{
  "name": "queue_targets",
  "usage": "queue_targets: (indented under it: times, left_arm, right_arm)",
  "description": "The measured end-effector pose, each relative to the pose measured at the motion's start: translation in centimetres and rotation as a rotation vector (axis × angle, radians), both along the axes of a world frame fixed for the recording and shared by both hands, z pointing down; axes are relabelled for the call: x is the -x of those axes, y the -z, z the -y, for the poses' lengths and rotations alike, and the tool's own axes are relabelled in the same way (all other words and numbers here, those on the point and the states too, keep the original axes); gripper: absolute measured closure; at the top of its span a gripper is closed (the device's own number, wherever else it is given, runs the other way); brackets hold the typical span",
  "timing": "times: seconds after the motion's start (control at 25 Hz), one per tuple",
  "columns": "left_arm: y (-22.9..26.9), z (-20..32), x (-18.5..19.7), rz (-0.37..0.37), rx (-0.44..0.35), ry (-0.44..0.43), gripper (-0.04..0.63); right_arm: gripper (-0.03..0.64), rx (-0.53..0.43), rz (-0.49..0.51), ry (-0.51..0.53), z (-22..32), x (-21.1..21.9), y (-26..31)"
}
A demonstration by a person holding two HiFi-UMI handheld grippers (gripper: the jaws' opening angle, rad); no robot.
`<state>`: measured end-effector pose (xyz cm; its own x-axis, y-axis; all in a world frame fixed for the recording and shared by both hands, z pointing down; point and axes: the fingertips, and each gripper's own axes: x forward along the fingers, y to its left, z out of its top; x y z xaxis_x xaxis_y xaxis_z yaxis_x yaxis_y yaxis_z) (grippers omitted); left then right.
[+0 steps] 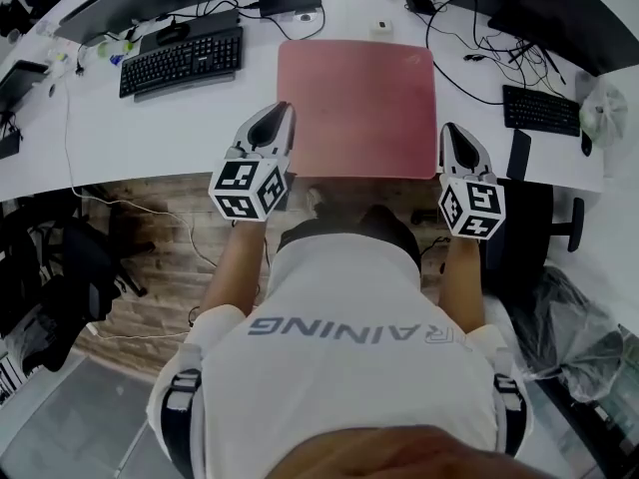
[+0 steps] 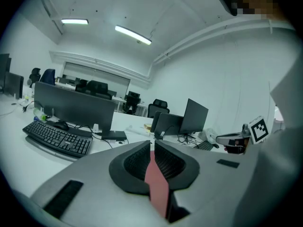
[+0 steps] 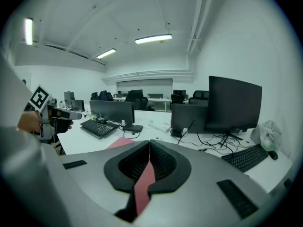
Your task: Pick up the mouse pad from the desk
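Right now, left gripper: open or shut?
Shut on the mouse pad: the left gripper has its jaws pinched on the pad's red edge.

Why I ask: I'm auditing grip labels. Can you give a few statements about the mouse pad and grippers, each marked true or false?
1. The left gripper is shut on the red mouse pad. True.
2. The right gripper is open and empty. False: its jaws pinch the mouse pad too.
3. In the head view, a black keyboard lies on the desk left of the mouse pad. True.
4. Both grippers hold the same edge of the mouse pad. False: they hold opposite side edges.
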<state>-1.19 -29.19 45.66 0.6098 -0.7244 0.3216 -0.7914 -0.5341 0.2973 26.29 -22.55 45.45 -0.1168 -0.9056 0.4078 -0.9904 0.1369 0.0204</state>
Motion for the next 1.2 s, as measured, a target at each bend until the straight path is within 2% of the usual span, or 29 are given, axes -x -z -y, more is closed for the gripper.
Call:
queue_targets:
  times: [0.2, 0.36, 0.52, 0.6, 0.64, 0.72, 0.76, 0.84, 0.96, 1.2]
  left_arm:
    - [-2.5, 1.7, 0.4, 0.023, 0.059, 0.043, 0.545]
    - [-3.9, 3.4, 0.4, 0.048, 0.094, 0.103, 0.545]
    - [-5.3, 4.3, -0.7, 0.058, 0.149, 0.131, 0.545]
    - [-6.2, 4.7, -1.4, 0.079, 0.172, 0.136, 0.545]
    - [-6.9, 4.8, -1.6, 0.085, 0.190, 0.141, 0.543]
    - [-8.4, 4.9, -2.2, 0.090, 0.236, 0.149, 0.542]
    - [-9.1, 4.9, -2.6, 0.093, 0.262, 0.149, 0.520]
    - [-10.8, 4.9, -3.2, 0.107, 0.310, 0.145, 0.434]
    - [-13.3, 4.7, -3.6, 0.144, 0.374, 0.139, 0.397]
    - [-19.6, 4.9, -1.5, 0.326, 0.477, 0.152, 0.321]
  right_arm:
    - [0.592, 0.056, 0.045, -0.066, 2.5, -2.8, -2.9]
    - [0.592, 0.093, 0.055, -0.049, 5.2, -4.3, -5.0]
    - [0.589, 0.186, 0.041, -0.036, 7.1, -6.3, -8.8]
    - [0.565, 0.239, 0.030, -0.030, 7.7, -7.1, -10.8]
    - [0.524, 0.264, 0.029, -0.028, 7.9, -7.4, -11.8]
    - [0.488, 0.312, 0.036, -0.018, 8.2, -7.7, -13.7]
    - [0.476, 0.335, 0.041, -0.012, 8.4, -7.8, -14.6]
    - [0.452, 0.386, 0.049, 0.002, 8.4, -7.9, -16.5]
    - [0.398, 0.474, 0.062, 0.025, 8.0, -7.8, -19.5]
    - [0.306, 0.609, 0.080, 0.027, 7.3, -7.9, -24.4]
